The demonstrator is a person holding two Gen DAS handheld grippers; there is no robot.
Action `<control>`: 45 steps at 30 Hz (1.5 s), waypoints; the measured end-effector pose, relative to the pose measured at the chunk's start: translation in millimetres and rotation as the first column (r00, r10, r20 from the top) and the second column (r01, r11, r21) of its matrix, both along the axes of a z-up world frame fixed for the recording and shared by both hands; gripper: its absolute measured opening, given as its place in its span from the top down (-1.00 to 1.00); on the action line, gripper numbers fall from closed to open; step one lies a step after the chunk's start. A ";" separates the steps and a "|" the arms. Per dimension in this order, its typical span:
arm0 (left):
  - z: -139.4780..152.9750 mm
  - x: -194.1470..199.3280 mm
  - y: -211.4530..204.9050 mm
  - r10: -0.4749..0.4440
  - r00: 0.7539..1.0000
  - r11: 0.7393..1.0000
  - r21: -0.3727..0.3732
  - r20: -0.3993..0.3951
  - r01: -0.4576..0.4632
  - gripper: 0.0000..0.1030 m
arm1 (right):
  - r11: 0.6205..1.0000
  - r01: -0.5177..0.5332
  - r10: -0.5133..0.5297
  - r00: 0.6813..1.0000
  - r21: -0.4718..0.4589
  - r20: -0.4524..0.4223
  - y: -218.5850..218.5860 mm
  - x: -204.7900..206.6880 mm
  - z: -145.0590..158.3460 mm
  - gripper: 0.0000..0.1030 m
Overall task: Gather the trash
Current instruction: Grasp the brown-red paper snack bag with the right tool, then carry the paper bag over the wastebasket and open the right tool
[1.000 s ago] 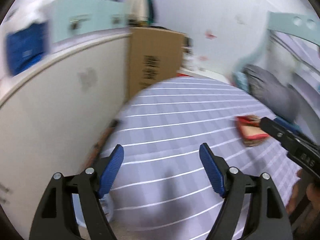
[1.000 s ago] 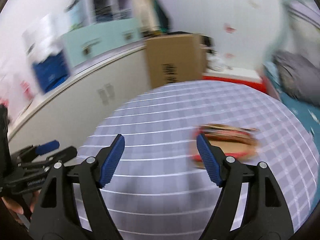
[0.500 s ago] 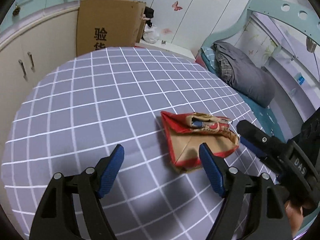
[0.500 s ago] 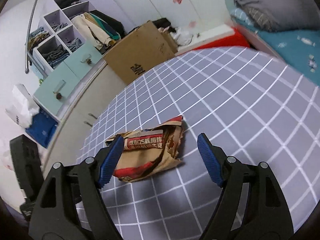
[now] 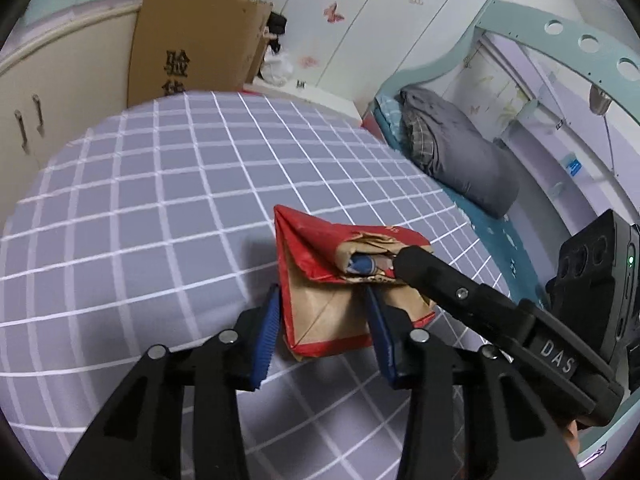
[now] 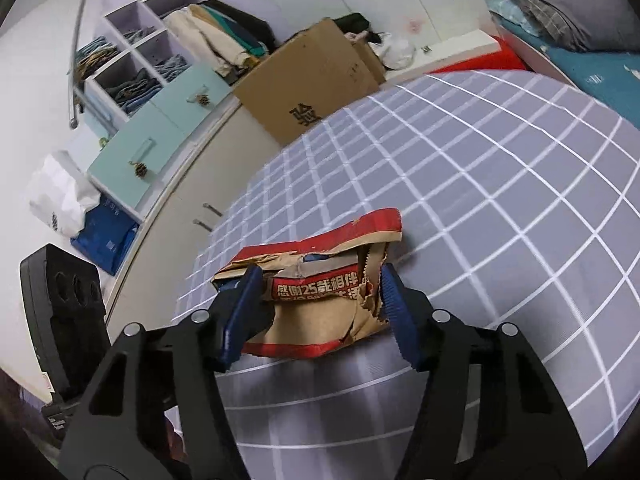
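A crumpled brown paper bag [image 5: 320, 304] with red edging and red printed lettering is seen lying on a table [image 5: 160, 208] covered by a grey cloth with a white grid, toward the side nearest the two grippers. The left gripper [image 5: 322, 330] is placed around one end of the bag, its blue fingers [image 5: 266, 332] standing at either side of the folded corner; its jaws are closing, and the left finger is seen against the bag's red edge, while contact at the other finger cannot be told for certain. The right gripper [image 6: 316, 308] is set across the torn, open end of the bag [image 6: 320, 304], its jaws also closing with the paper between them and the blue fingers [image 6: 394, 316] just at its sides. Behind the table a cardboard box [image 5: 192, 48] is seen against white cupboards, and a bed with a grey pillow [image 5: 452, 160] lies to the right.
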State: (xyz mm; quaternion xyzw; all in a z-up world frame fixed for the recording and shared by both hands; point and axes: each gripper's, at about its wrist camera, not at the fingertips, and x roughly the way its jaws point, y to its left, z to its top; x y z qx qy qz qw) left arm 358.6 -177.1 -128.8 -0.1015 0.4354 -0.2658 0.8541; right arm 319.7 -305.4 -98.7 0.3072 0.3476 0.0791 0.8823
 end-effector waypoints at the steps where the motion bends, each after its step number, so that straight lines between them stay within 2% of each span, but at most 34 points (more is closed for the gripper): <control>1: 4.4 -3.1 6.6 0.008 1.000 1.000 -0.003 0.011 -0.008 0.20 | 1.000 -0.009 0.009 1.000 0.000 0.008 5.8 -0.6 4.3 -0.15; 9: 40.5 -48.0 107.6 0.125 0.988 0.991 -0.054 0.095 -0.121 0.20 | 0.991 -0.133 0.135 0.986 -0.024 0.101 90.9 -8.5 50.1 -0.15; 14: 47.8 -80.7 179.2 0.200 0.971 0.980 -0.039 0.132 -0.197 0.19 | 0.970 -0.237 0.243 0.961 -0.056 0.131 163.6 -13.2 64.2 -0.17; 16: 46.2 -94.6 215.0 0.251 0.960 0.968 -0.051 0.123 -0.246 0.19 | 0.957 -0.280 0.289 0.947 -0.077 0.138 194.0 -16.3 64.5 -0.17; 22: 27.3 -122.5 300.6 0.368 0.926 0.929 -0.068 0.089 -0.363 0.19 | 0.910 -0.388 0.405 0.906 -0.145 0.120 291.3 -22.7 50.9 -0.19; 25: 5.6 -132.9 341.7 0.423 0.905 0.904 -0.081 0.040 -0.419 0.19 | 0.880 -0.441 0.461 0.882 -0.177 0.094 337.3 -24.7 34.3 -0.19; 31: -30.8 -141.5 395.9 0.479 0.877 0.873 -0.086 -0.038 -0.480 0.19 | 0.836 -0.514 0.529 0.848 -0.192 0.031 398.8 -16.8 1.0 -0.19; 36: -59.0 -138.0 424.5 0.509 0.855 0.854 -0.071 -0.098 -0.516 0.17 | 0.820 -0.547 0.552 0.834 -0.166 -0.023 428.8 -4.8 -25.3 -0.23; 37: -65.5 -135.8 431.5 0.519 0.848 0.848 -0.060 -0.110 -0.527 0.15 | 0.816 -0.556 0.558 0.829 -0.156 -0.032 433.2 -2.5 -30.6 -0.34; 39: -76.7 -131.2 442.3 0.549 0.827 0.832 -0.015 -0.122 -0.555 -0.13 | 0.811 -0.567 0.564 0.824 -0.145 -0.066 442.9 4.2 -43.0 -0.39; 40: -84.8 -128.9 449.6 0.578 0.805 0.814 0.030 -0.134 -0.579 -0.40 | 0.810 -0.569 0.562 0.822 -0.141 -0.087 446.6 8.4 -49.7 -0.39; 43: -107.0 -121.5 466.2 0.637 0.741 0.770 0.128 -0.215 -0.625 -0.45 | 0.802 -0.577 0.558 0.816 -0.155 -0.150 455.5 17.0 -68.5 -0.39; 44: -111.7 -119.2 469.9 0.649 0.719 0.758 0.136 -0.247 -0.637 -0.45 | 0.800 -0.580 0.558 0.814 -0.155 -0.163 455.9 17.5 -73.4 -0.39; 45: -114.1 -120.6 472.9 0.655 0.711 0.752 0.128 -0.256 -0.647 -0.45 | 0.797 -0.584 0.560 0.810 -0.156 -0.173 455.8 16.8 -76.3 -0.39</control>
